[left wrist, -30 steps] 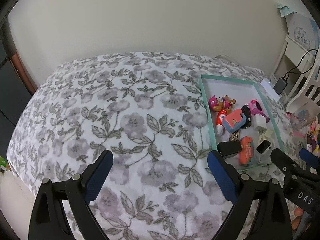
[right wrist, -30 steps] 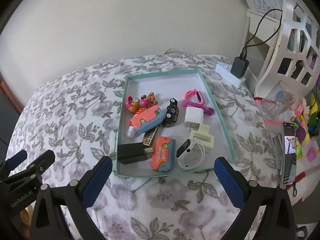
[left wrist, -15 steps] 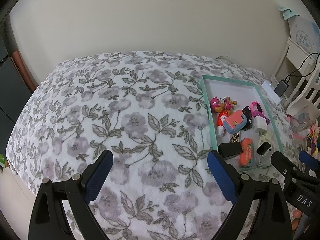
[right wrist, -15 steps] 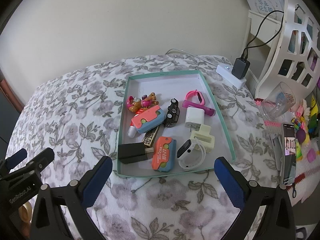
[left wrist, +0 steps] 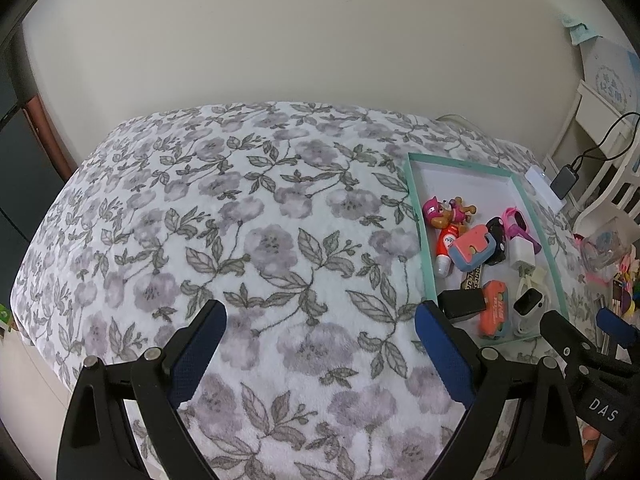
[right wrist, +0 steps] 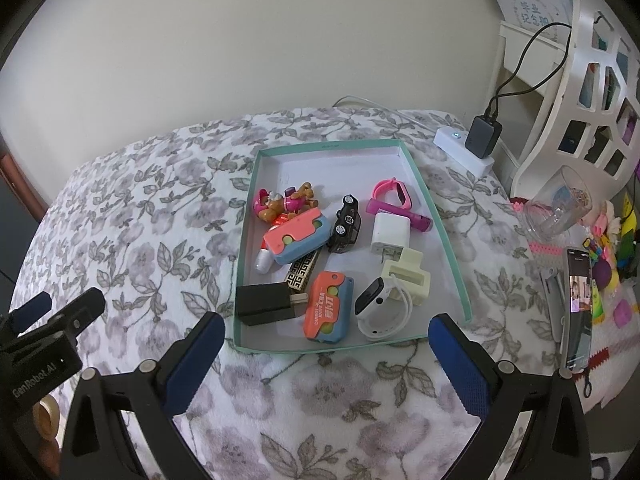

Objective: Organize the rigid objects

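Right wrist view looks down on a shallow teal-rimmed cardboard tray (right wrist: 451, 256) lying on a floral grey-and-white fleece blanket (right wrist: 132, 216). Inside lie a pink pup figurine (right wrist: 280, 202), a black toy car (right wrist: 346, 224), a white plug charger (right wrist: 390, 236), a pink wristband (right wrist: 394, 192), an orange-and-blue folding knife toy (right wrist: 328, 306), a black block adapter (right wrist: 264, 304) and a white smartwatch (right wrist: 378, 308). The right gripper (right wrist: 326, 354) hangs just before the tray's near edge, blue pads spread wide, holding nothing. The left gripper (left wrist: 320, 344) hovers over bare blanket beside the tray, equally wide and empty.
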